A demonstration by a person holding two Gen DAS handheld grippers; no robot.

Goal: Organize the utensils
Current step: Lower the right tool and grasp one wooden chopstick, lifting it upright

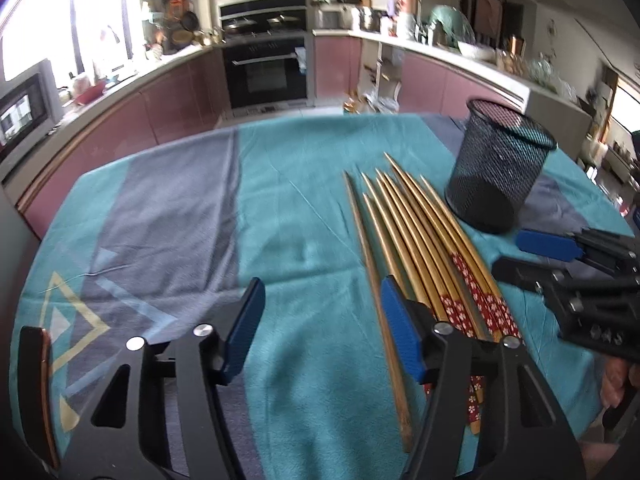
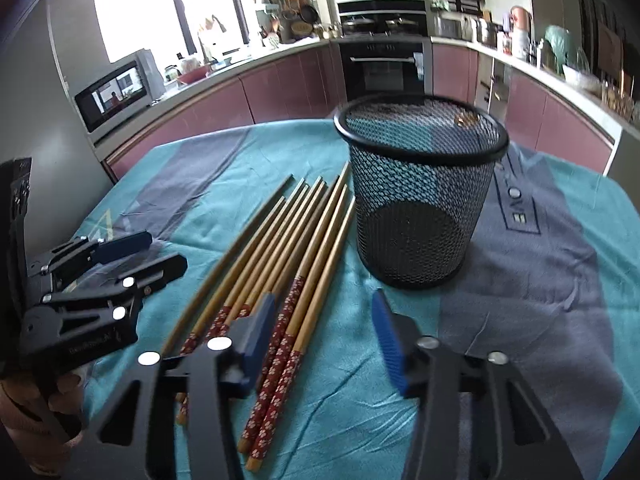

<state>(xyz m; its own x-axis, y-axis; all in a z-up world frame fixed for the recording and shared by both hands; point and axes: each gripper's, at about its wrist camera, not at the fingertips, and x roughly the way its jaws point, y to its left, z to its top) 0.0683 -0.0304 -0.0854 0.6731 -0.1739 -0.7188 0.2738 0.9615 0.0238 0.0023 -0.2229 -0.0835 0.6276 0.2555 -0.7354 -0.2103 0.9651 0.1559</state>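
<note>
- Two grippers, both with jaws spread wide and nothing between the blue pads.
- left gripper [image 1: 322,328]: hovers low over the tablecloth [image 1: 200,216]; its right pad sits above the handle ends of the chopsticks [image 1: 416,240], no clear contact.
- In the right wrist view the left gripper [image 2: 132,252] shows at 9 o'clock, jaws apart, held by a hand [image 2: 36,400] at 8 o'clock.
- right gripper [image 2: 324,340]: above the cloth; its left pad overlaps the red-patterned chopstick handles, its right pad is over bare cloth. Contact cannot be told.
- In the left wrist view the right gripper [image 1: 532,256] shows at 3 o'clock, jaws apart, just beside the bundle's right edge.
- Chopsticks [image 2: 280,264]: loose bundle lying flat on the teal-and-grey cloth [image 2: 540,280], wooden shafts with red floral handle ends near the cameras, tips fanning towards 12 o'clock.
- One plain stick lies at the bundle's left edge, slightly apart at the tip.
- mesh cup [image 2: 420,200]: black, upright, at 12–1 o'clock past the bundle, just beside the tips; looks empty inside. Same mesh cup [image 1: 498,168] sits at 1–2 o'clock in the left wrist view.
- Far: oven [image 2: 384,64] at 12 o'clock, microwave [image 2: 114,94] at 10 o'clock.
</note>
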